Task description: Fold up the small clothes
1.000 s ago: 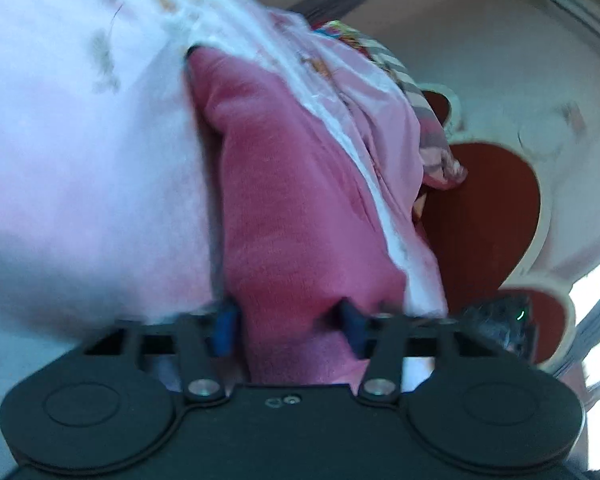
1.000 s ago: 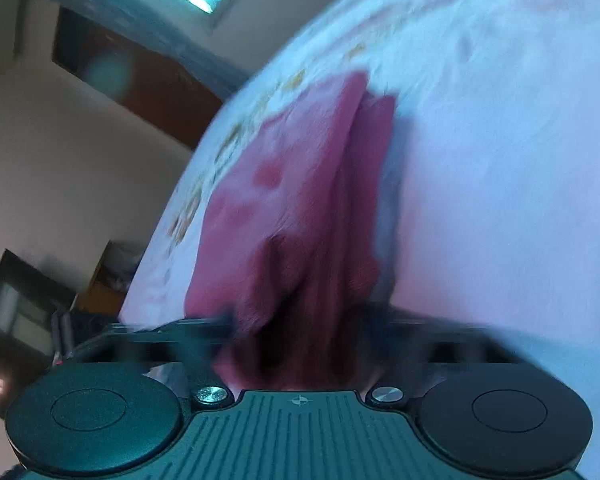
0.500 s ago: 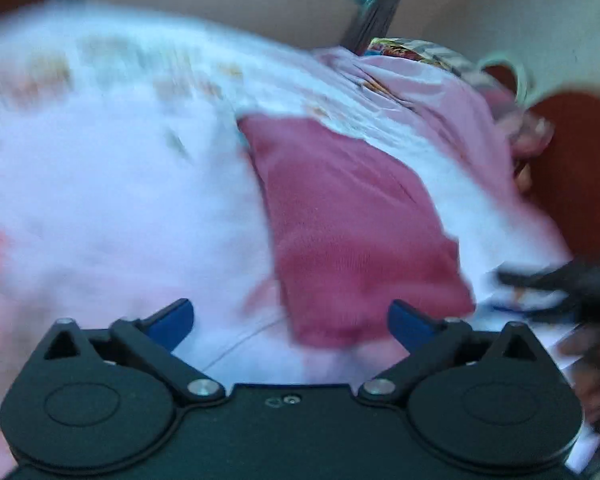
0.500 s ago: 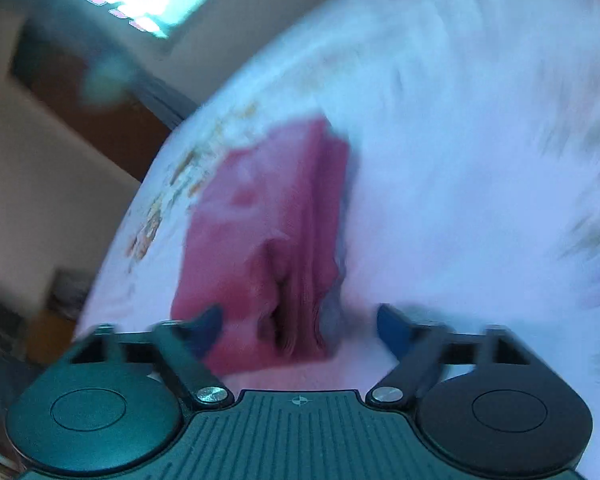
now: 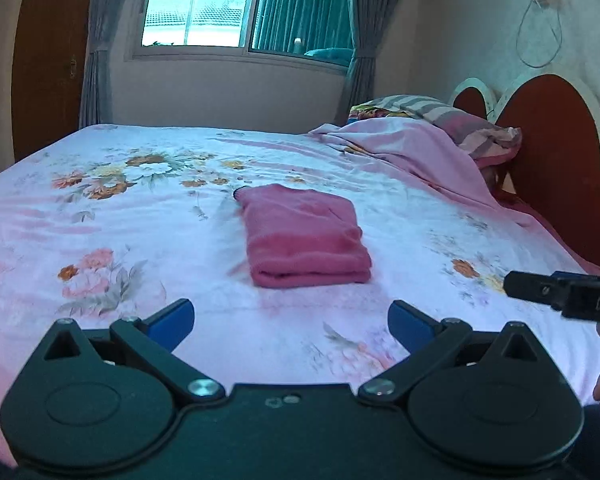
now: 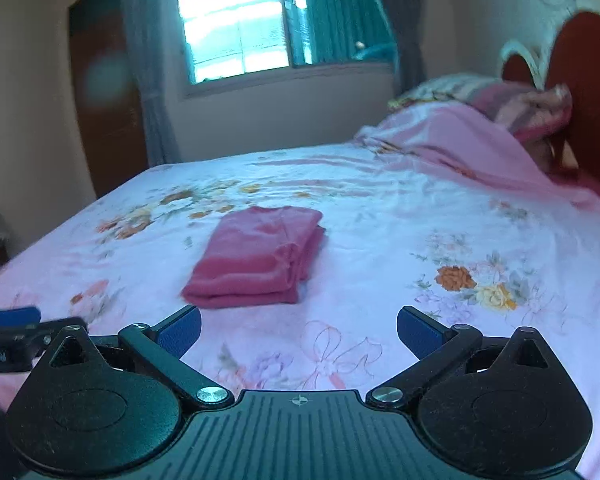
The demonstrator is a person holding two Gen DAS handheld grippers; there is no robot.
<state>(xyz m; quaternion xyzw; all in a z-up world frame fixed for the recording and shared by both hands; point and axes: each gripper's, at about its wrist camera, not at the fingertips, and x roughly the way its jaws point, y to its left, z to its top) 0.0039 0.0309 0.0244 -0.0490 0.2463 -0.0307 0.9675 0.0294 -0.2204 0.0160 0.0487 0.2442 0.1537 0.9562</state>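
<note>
- Now our left gripper (image 5: 291, 322) and our right gripper (image 6: 299, 330) are both wide apart and hold nothing.
- Our pink cloth (image 5: 306, 236) lies folded in a neat pile on the flowery bed sheet (image 5: 140, 216), a little way in front of both grippers.
- We think a bump from a finger could push the layers open, because the pile is soft and loose.
- One second ago we were pinching the cloth with both grippers; now we have let go and pulled back.
</note>
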